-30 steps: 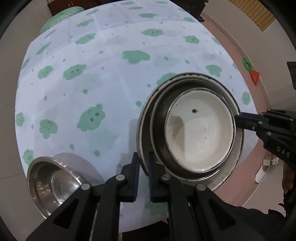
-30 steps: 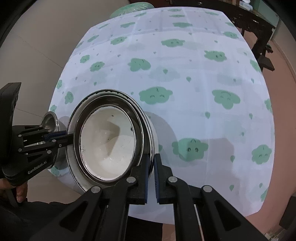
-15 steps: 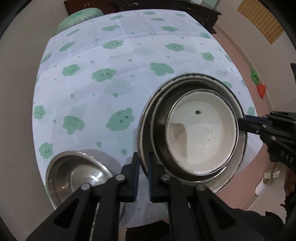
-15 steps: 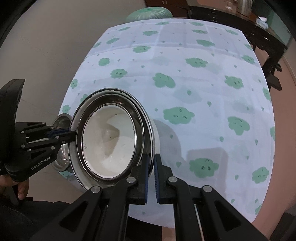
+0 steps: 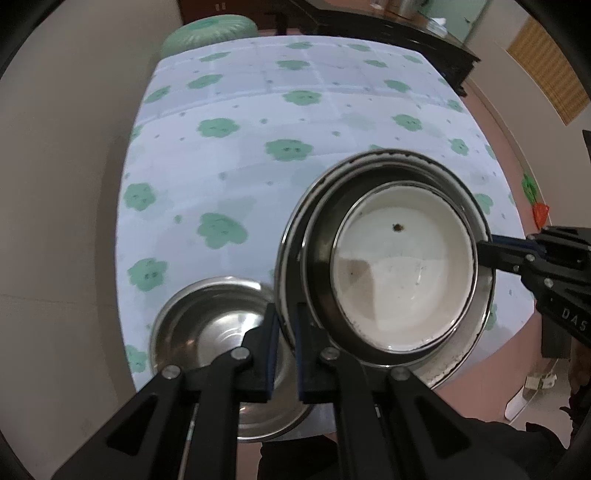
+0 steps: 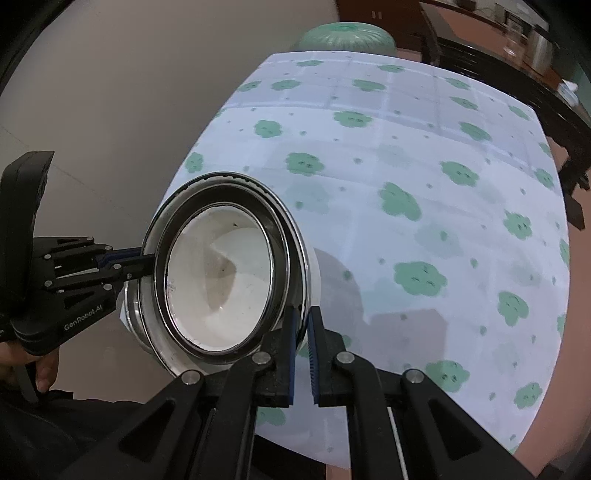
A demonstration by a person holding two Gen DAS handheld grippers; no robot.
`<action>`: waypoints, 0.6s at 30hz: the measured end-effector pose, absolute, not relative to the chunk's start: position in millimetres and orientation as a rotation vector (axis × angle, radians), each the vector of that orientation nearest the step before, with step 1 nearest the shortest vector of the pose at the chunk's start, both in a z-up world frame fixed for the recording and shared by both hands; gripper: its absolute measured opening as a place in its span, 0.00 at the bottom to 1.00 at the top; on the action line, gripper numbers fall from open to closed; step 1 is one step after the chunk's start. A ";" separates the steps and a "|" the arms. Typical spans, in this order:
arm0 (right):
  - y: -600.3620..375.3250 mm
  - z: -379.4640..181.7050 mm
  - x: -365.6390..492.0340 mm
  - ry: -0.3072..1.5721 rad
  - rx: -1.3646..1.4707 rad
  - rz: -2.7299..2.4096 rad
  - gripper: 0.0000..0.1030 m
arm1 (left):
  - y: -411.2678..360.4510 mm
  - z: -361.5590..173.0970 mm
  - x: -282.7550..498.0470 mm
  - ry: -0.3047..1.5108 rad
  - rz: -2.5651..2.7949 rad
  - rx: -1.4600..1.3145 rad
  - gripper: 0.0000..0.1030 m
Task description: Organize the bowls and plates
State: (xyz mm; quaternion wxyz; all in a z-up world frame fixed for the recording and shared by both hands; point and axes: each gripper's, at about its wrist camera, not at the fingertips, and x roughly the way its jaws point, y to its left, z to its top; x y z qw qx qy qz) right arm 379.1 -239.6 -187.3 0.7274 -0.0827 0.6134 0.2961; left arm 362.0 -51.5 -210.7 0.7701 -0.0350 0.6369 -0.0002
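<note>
Stack of nested dishes [image 5: 384, 266] held up above the table [image 5: 332, 110], off its near edge: white bowl [image 5: 402, 266] inside a dark metal pan [image 5: 317, 254], inside a wider white-sided metal basin [image 6: 310, 266]. Left gripper [image 5: 286, 325] pinching the stack's rim on its near-left side, jaws pressed onto the rim. Right gripper [image 6: 301, 328] pinching the rim on the opposite side, jaws also tight on it. Each gripper shows in the other's view at the stack's far rim. Separate steel bowl [image 5: 207, 317] sits on the table at the near-left corner, partly under the left gripper and just left of the stack. Tablecloth white with green cloud prints. Green stool [image 5: 210, 31] beyond the table's far-left corner.
</note>
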 end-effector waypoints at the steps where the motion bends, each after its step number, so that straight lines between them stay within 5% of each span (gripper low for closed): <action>1: -234.0 -187.3 378.7 1.352 -0.187 0.662 0.07 | -47.7 -210.5 360.6 1.381 0.006 -0.078 0.02; 18: -144.5 -197.1 356.4 1.367 -0.271 0.797 0.08 | 30.6 -216.8 316.4 1.396 0.140 -0.150 0.02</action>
